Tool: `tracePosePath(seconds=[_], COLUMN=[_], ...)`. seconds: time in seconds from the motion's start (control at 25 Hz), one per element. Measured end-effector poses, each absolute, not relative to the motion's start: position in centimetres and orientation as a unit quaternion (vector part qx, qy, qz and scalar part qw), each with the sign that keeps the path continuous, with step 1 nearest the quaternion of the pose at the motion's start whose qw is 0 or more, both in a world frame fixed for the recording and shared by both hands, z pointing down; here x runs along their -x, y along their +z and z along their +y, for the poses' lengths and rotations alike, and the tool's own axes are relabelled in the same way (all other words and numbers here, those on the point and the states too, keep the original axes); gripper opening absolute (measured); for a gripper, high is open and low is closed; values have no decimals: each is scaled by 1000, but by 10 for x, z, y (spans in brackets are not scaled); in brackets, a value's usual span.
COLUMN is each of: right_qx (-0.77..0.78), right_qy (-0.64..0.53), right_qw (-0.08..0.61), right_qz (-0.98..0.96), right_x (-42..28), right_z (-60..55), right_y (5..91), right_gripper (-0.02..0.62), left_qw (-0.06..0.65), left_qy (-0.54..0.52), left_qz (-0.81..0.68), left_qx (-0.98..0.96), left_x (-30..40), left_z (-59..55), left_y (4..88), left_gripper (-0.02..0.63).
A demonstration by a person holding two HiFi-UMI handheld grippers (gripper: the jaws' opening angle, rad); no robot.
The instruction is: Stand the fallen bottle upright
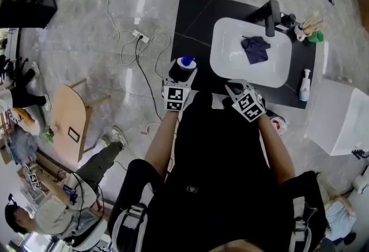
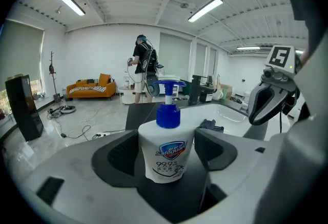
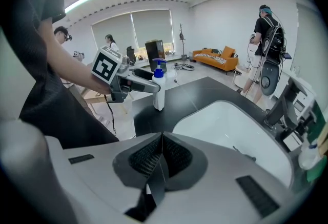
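White plastic with a blue pump top, the soap bottle [image 2: 166, 151] bore a shield logo reading "Safeguard", with "99.9%" beneath it; the smaller print was too fine to read. It stood upright near the left end of the black countertop [image 1: 193, 14], long axis vertical and pump uppermost. The left gripper [image 1: 181, 72] pinched its sides between the pads. Farther right, the right gripper [image 3: 161, 156] hovered beside the white oval basin [image 1: 230, 43], jaws pressed together on nothing.
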State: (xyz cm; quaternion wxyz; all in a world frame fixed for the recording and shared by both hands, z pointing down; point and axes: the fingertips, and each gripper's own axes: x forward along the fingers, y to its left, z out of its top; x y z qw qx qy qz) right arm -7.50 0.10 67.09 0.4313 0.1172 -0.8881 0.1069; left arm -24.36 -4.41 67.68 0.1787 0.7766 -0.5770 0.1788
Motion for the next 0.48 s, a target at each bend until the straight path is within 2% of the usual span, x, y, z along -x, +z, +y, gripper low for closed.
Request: tracePosePath(seconds=[0.48], right_qx=[-110], right_qy=[102], right_qw=[430], right_qz=[-890], right_x=[77], right_z=[13], right_y=[670], right_gripper=[61], left_qw=[182], left_qy=[182], left_qz=[-583], left_qx=[-771], left_x=[244], left_z=[-32], left_y=[680], left_gripper=[344])
